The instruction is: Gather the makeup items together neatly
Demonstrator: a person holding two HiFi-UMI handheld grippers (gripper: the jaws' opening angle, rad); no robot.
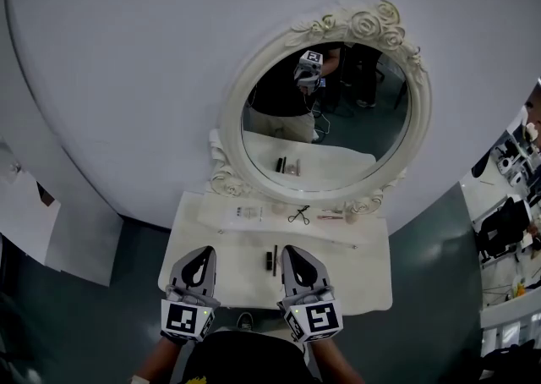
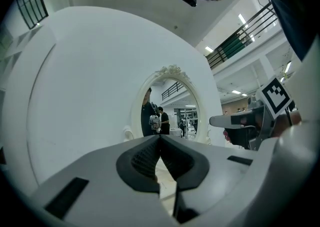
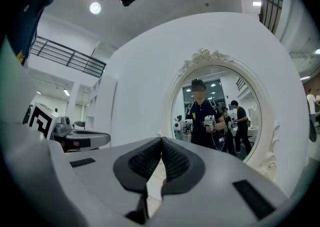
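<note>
Makeup items (image 1: 330, 216) lie spread over the white vanity table (image 1: 363, 281), mostly in a loose row along its far edge below the oval mirror (image 1: 372, 128): a flat pale packet (image 1: 246, 213) at the left, a black scissor-shaped tool (image 1: 298, 215) in the middle and pinkish pieces to the right. A dark slim stick (image 1: 275, 260) sits apart, nearer the person and about midway across the table. Nothing is grouped yet, so the gathering looks not yet begun. The left gripper (image 1: 201, 254) and right gripper (image 1: 294, 254) hang side by side over the near edge of the table, one on each side of the stick, probably a resting stance from which either could reach forward. In the left gripper view the left gripper (image 2: 160, 143) has its ribbed pads pressed together with nothing between them, and in the right gripper view the right gripper (image 3: 161, 146) is likewise fully closed and empty. Both point toward the mirror, touching no item
</note>
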